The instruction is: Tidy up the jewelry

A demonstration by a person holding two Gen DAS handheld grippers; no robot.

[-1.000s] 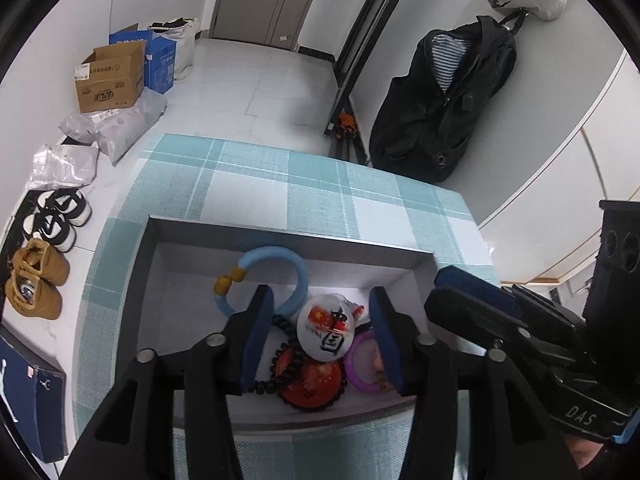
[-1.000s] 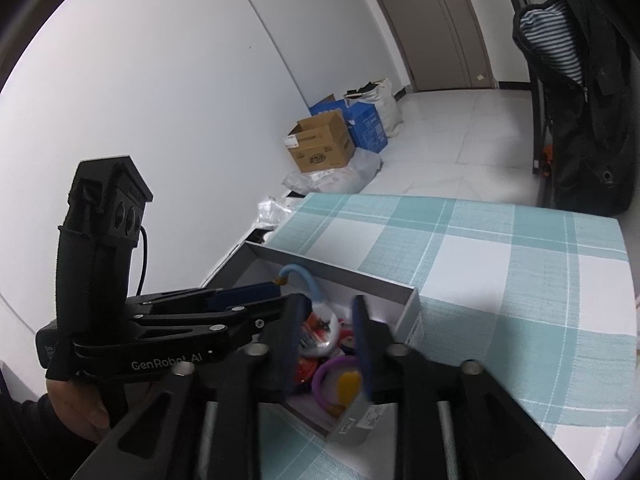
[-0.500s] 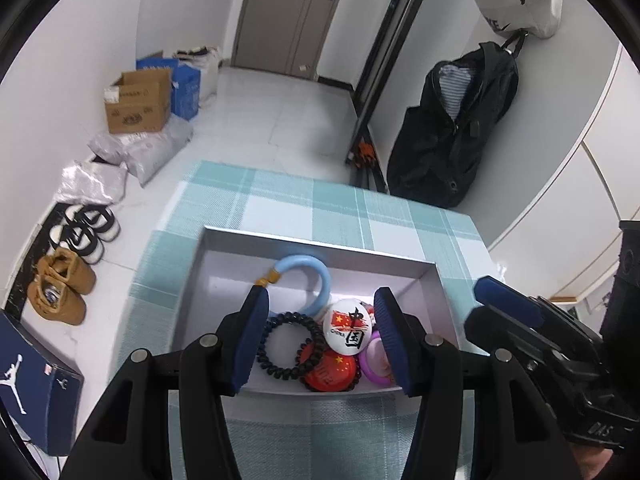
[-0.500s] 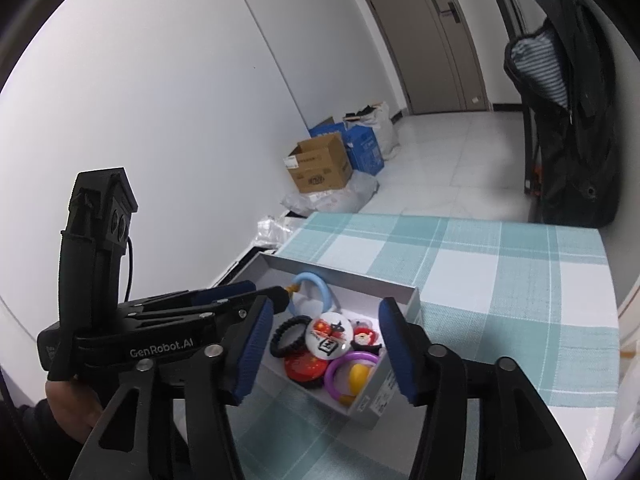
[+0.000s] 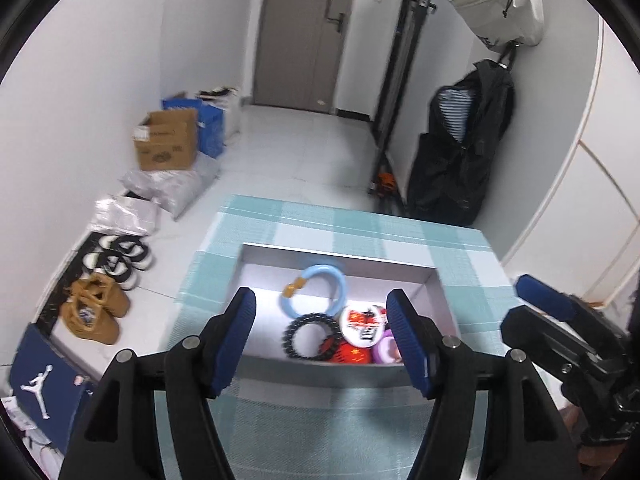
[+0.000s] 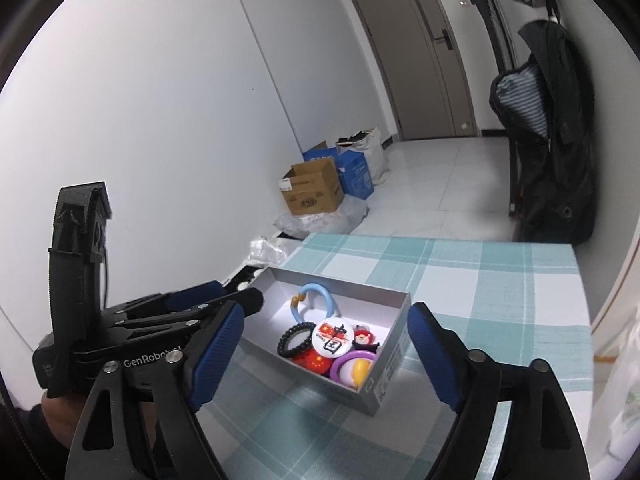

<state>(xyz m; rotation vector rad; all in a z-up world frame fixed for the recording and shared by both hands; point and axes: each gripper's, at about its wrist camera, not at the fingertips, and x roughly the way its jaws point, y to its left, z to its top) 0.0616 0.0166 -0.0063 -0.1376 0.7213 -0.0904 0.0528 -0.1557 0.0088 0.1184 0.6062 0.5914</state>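
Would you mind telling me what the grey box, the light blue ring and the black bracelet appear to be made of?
The grey box: probably cardboard, matte, with thin straight walls and a printed label on its end. The light blue ring: likely plastic, smooth and evenly coloured, with an amber clasp. The black bracelet: a string of dark beads, material unclear.

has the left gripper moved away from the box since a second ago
Yes. The left gripper has backed up and away from the white box, which now looks smaller; its jaws have just been opening, nothing between them.

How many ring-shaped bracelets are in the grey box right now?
3: light blue open ring with amber beads at the back, black beaded bracelet in the middle, purple ring at the near corner. More may lie hidden underneath.
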